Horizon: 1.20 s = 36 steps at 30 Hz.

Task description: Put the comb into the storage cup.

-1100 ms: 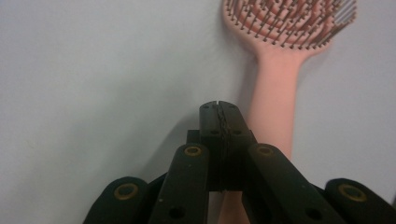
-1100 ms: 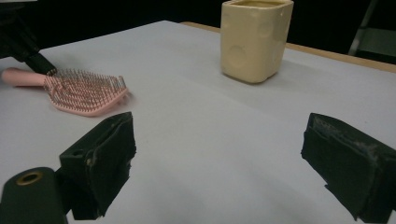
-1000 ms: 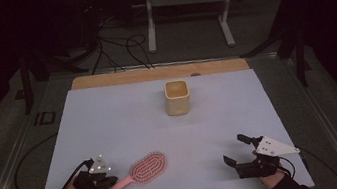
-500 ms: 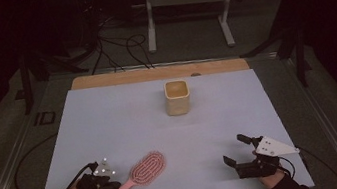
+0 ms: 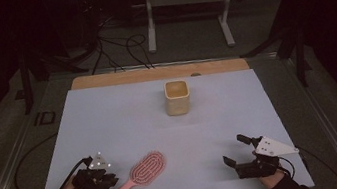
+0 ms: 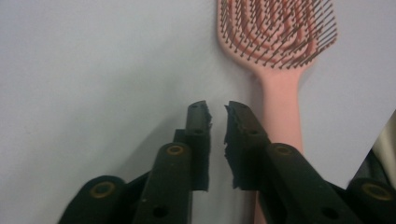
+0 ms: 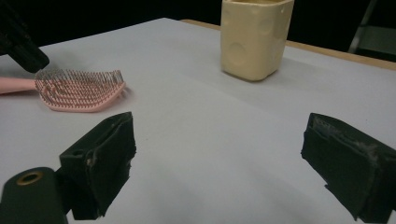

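Note:
A pink hairbrush [image 5: 140, 174] lies bristles up on the white table top [image 5: 110, 123], its handle pointing to the near left. My left gripper [image 5: 111, 178] sits just left of that handle. In the left gripper view its jaws [image 6: 217, 112] stand a narrow gap apart; they have just been opening, with nothing between them. The brush handle [image 6: 280, 107] runs along the right jaw's outer side. My right gripper [image 5: 234, 149] rests near the front right edge. It is wide open [image 7: 219, 158] over bare table, facing the brush [image 7: 79, 91] and a cream cup [image 7: 254, 37].
The cream cup [image 5: 177, 97] stands upright at the middle back of the table. A wooden strip [image 5: 153, 74] borders the far edge. Cables trail from both grippers off the front. A metal stand [image 5: 183, 6] and floor cables lie beyond the table.
The left gripper has shifted only slightly beside the brush handle. The brush, the cup and the right gripper have kept their places.

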Available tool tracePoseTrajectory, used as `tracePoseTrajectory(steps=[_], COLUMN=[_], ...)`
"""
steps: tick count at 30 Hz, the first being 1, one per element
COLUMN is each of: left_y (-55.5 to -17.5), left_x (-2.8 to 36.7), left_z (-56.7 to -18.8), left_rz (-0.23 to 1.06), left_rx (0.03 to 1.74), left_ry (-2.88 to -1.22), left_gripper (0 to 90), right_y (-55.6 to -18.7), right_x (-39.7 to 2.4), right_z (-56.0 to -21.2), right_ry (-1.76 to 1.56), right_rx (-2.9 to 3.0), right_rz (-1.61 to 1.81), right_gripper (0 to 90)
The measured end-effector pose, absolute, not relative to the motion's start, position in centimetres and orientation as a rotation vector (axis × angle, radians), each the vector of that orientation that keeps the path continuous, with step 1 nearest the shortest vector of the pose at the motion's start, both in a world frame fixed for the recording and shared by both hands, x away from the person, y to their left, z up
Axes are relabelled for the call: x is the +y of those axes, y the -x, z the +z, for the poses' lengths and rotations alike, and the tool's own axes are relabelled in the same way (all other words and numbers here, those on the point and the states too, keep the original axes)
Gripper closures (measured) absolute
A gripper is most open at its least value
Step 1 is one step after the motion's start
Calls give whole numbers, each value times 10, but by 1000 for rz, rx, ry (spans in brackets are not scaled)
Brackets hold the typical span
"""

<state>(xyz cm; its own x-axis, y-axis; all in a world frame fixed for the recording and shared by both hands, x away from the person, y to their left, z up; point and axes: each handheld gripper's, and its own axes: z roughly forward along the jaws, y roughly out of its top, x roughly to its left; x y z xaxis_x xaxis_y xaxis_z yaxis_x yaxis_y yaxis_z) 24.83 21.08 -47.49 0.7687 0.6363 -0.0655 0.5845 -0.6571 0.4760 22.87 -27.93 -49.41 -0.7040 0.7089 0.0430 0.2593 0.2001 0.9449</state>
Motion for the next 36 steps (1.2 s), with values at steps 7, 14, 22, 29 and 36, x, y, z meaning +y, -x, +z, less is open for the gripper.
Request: tracePoseTrajectory(steps=[7,14,22,29,36], left_y=[-250,-249,-249,-245,-247], left_x=[207,197,183,170,161], left_z=[-469,-464,-461,-462,-467], left_rz=[136,119,63,117,51], left_rx=[965,949,933,895,910], left_ry=[-2496,-2551,-2583,-2634,-2658], left_gripper=[582,348,59,4,4], right_y=[-229,-230,-230,-230,-230], right_x=[-280,-280,-279,-280,-279], right_z=[-495,-495,-496,-495,-495], right_ry=[-909,-913,-913,-916,-917], right_rx=[2078,2077,2081,2079,2079], right_rz=[1512,1511,1507,1506,1508], right_gripper=[95,95,95,95,95])
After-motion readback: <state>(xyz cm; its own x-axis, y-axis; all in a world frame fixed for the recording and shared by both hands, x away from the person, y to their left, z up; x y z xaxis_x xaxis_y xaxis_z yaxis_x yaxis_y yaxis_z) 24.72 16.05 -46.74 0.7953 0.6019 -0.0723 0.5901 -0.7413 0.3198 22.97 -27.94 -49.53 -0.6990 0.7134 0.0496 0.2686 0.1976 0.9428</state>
